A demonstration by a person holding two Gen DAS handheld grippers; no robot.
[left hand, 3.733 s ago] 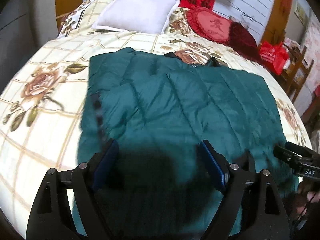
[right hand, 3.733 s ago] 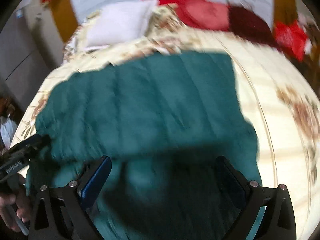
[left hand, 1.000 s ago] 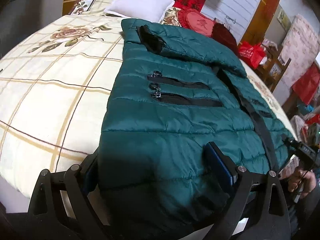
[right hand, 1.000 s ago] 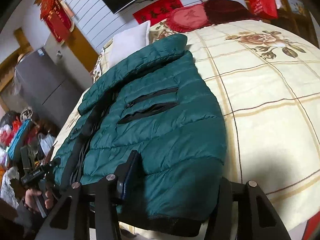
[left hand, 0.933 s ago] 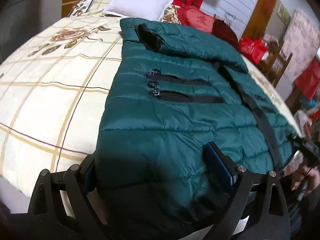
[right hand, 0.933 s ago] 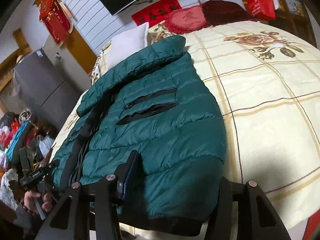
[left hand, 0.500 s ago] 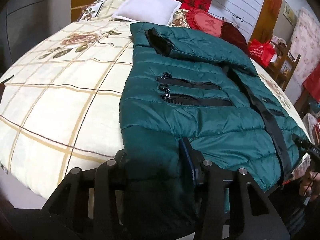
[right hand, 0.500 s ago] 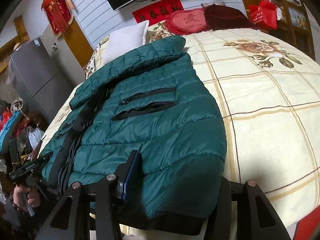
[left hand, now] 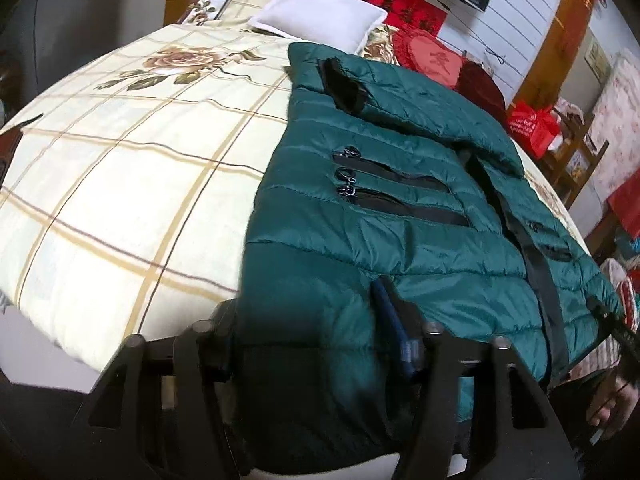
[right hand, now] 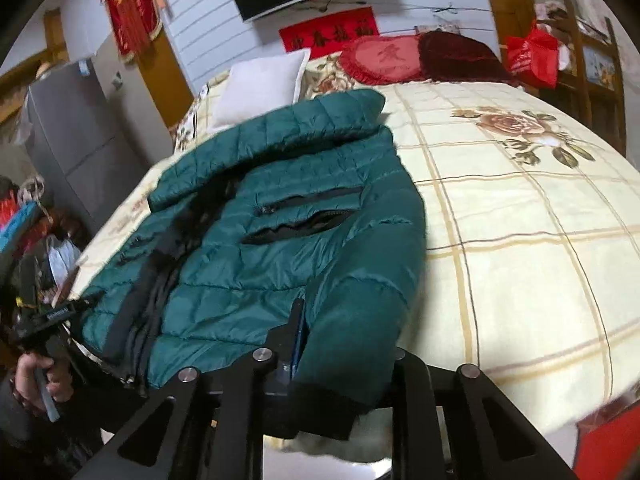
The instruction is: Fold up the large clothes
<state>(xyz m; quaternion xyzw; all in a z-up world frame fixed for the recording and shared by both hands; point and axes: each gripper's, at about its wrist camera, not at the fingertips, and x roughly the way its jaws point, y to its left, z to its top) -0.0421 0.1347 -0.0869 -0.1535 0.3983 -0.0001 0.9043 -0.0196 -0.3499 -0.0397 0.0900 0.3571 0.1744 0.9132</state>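
Two grippers clamp the near hem of a dark green puffer jacket that lies front-up on a bed with a cream checked, rose-printed bedspread. In the left wrist view the left gripper sits at 6 o'clock, its fingers drawn in tight on a bunched corner of the jacket; the padding swallows the inner faces, so only a sliver of one blue pad shows and the other finger is mostly buried. In the right wrist view the right gripper pinches the opposite hem corner near the black ribbed cuff band, fingers pressed close with fabric between them; the far finger is hidden behind the bulge.

The jacket stretches away toward 12 o'clock, collar farthest, black zipped pockets and the front placket visible. Its lower edge hangs over the bed's near side and is cut off behind the gripper frames.

At the head of the bed sit a white pillow, a red heart cushion and a dark red cushion. A red bag is at 1 o'clock in the right view. Each view catches the other gripper's handle and hand at its edge, blurred and partly cropped.
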